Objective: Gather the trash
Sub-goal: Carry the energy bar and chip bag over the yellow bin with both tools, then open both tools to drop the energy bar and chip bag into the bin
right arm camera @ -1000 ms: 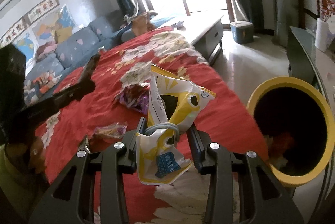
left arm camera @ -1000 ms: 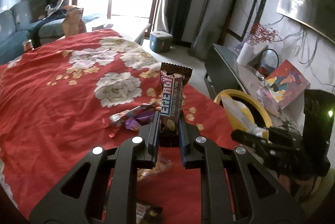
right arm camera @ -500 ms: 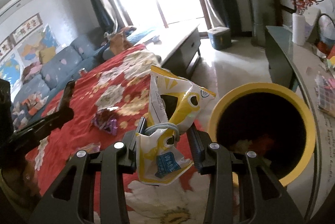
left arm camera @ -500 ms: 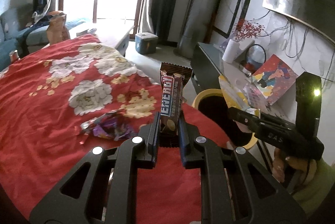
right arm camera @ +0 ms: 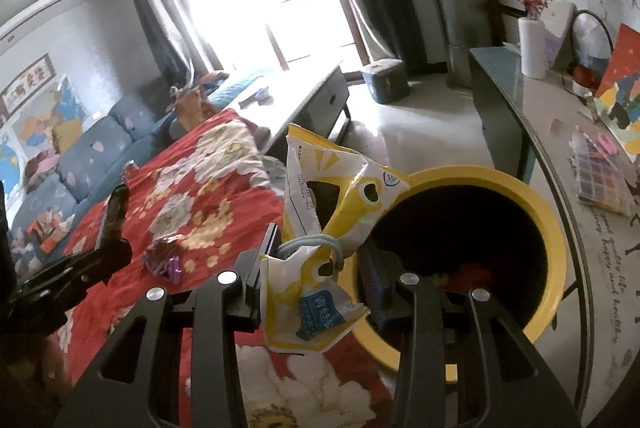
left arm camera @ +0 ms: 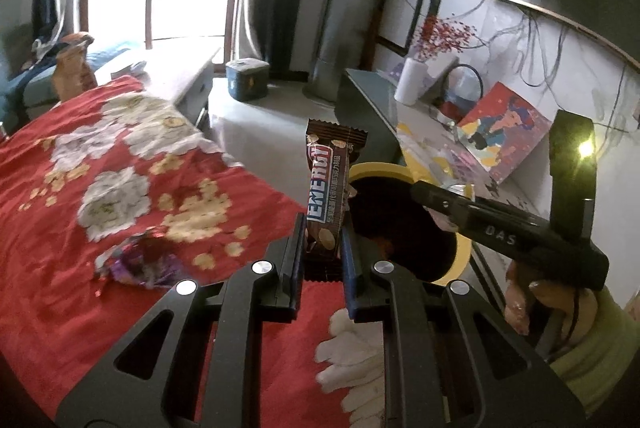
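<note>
Both hands carry trash, and the coming drop turns on where the yellow bin [right arm camera: 532, 212] lies from each load.

The right gripper [right arm camera: 318, 282] has its fingers clamped on a crumpled yellow-and-white snack bag [right arm camera: 320, 228]. The bag stands up between them, its long axis roughly upright, its top leaning toward the bin. In the right wrist view the bin's dark mouth opens just beyond and to the right of the right finger, and the bag's upper corner already overlaps the near rim. Some trash lies at the bottom inside.

The left gripper [left arm camera: 322, 262] is closed tight on the lower end of a brown energy bar wrapper [left arm camera: 328, 184], which stands upright with its crimped top pointing up. From this view the bin [left arm camera: 380, 170] sits ahead and to the right of the fingers, its rim just behind the wrapper, with the right hand's gripper body crossing over the opening between them.

By my reading the right hand is the nearer to the bin and should release first. The left load needs carrying farther right, past the right-hand edge of the bed [left arm camera: 52, 228], before it is over the mouth.

One purple wrapper [left arm camera: 138, 262] lies on the red floral bedspread, near that edge, not yet collected.
</note>
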A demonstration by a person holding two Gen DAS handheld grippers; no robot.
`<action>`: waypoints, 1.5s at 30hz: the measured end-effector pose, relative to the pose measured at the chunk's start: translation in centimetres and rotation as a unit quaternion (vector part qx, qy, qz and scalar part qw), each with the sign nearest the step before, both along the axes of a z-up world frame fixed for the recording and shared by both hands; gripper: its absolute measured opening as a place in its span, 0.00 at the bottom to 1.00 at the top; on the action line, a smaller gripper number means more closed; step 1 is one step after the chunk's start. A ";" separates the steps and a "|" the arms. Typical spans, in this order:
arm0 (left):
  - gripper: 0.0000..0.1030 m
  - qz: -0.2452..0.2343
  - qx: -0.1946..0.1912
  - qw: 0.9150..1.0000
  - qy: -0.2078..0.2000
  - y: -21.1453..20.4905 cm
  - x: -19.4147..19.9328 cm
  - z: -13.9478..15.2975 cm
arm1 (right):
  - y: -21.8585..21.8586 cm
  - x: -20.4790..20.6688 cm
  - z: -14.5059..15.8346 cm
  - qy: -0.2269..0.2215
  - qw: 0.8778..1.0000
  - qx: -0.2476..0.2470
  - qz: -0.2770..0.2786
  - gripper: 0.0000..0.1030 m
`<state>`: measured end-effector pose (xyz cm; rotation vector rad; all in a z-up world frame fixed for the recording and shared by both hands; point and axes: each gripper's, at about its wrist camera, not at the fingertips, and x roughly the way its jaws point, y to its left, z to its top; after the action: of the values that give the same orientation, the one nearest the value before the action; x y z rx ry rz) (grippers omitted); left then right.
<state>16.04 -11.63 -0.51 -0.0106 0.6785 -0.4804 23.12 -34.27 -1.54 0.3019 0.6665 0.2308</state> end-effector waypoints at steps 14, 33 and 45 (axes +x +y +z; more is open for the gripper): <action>0.11 -0.034 0.014 0.999 0.015 -5.4 1.4 -1.3 | -5.0 0.7 -1.4 0.016 0.998 0.015 -0.057 0.36; 0.11 -0.071 0.038 0.995 0.061 -11.1 3.9 -5.3 | -11.3 1.7 -4.6 0.058 0.991 0.045 -0.108 0.36; 0.11 -0.082 0.052 0.990 0.105 -12.5 5.7 -8.4 | -12.4 2.3 -6.4 0.084 0.988 0.065 -0.113 0.38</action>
<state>21.79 -24.16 -8.93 0.0950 0.9154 -0.6069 25.39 -46.68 -7.94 0.5234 0.7775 0.0308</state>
